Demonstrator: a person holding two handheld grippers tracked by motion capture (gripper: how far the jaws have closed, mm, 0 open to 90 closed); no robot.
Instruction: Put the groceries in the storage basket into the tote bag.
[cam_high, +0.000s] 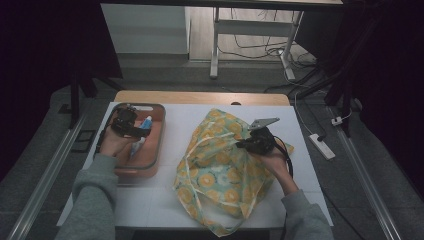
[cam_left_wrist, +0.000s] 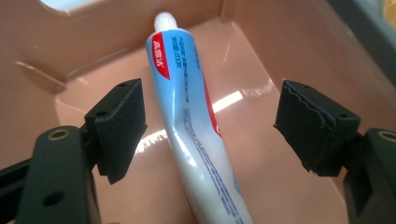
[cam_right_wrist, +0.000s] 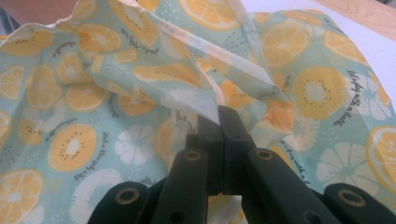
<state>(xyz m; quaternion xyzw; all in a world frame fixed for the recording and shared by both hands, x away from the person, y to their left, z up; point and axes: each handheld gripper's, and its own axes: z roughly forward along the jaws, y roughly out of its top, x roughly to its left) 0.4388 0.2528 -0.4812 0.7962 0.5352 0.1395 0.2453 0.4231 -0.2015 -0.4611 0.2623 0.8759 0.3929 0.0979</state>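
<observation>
Black pads of my left gripper stand wide apart in the left gripper view, straddling a toothpaste tube without touching it. From above, that gripper hangs inside the pink bin at the table's left, where the tube lies on the floor, white cap pointing toward the far wall.

My right gripper is clenched, its 2 jaws pressed together on a fold and a pale strap of the bag. From above, it holds the upper edge of the citrus-print bag, which slumps on the white table just right of the bin.

I judge the tube light, soft-walled and glossy, so it may dent or slide under a hard pinch. A kink about midway suggests it is partly used and will flex there. I would take it across the fuller section between the kink and the cap, pads square to its width, with moderate pressure, keeping clear of the flat tail, which could fold away.

I judge the bag thin, limp cloth with no stiffness of its own: it will sag wherever it is not held, so the mouth stays open only while the edge is lifted. The strap seam is the firmest place to hold.
</observation>
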